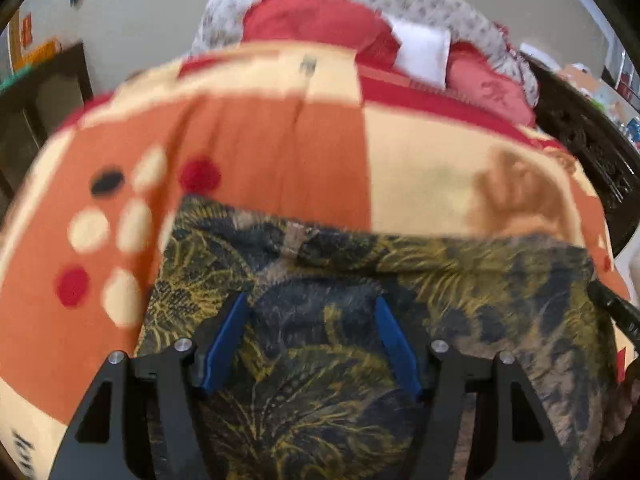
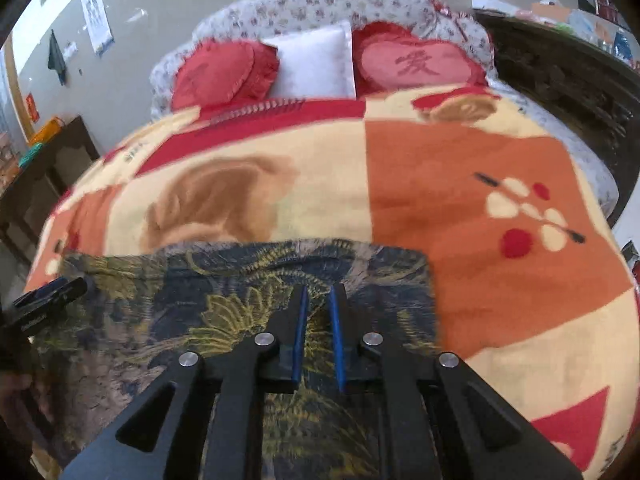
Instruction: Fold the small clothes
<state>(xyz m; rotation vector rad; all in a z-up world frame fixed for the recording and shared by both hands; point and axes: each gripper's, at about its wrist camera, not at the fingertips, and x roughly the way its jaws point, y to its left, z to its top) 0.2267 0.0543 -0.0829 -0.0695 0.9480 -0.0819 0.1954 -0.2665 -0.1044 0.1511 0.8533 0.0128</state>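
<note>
A dark garment [image 1: 360, 320] printed with yellow leaves lies spread on the orange and cream blanket [image 1: 280, 152] near the bed's front edge, its far hem fairly straight. The left gripper [image 1: 312, 304] hovers over it with fingers wide apart, holding nothing. The right gripper [image 2: 319, 294] has its fingers nearly together; whether they pinch cloth I cannot tell. Bare blanket stretches beyond toward the pillows [image 2: 316, 64].

Right claw [image 2: 319, 294], fingers nearly together, over the dark leaf-print garment [image 2: 224, 312] on the blanket [image 2: 460, 240].
</note>
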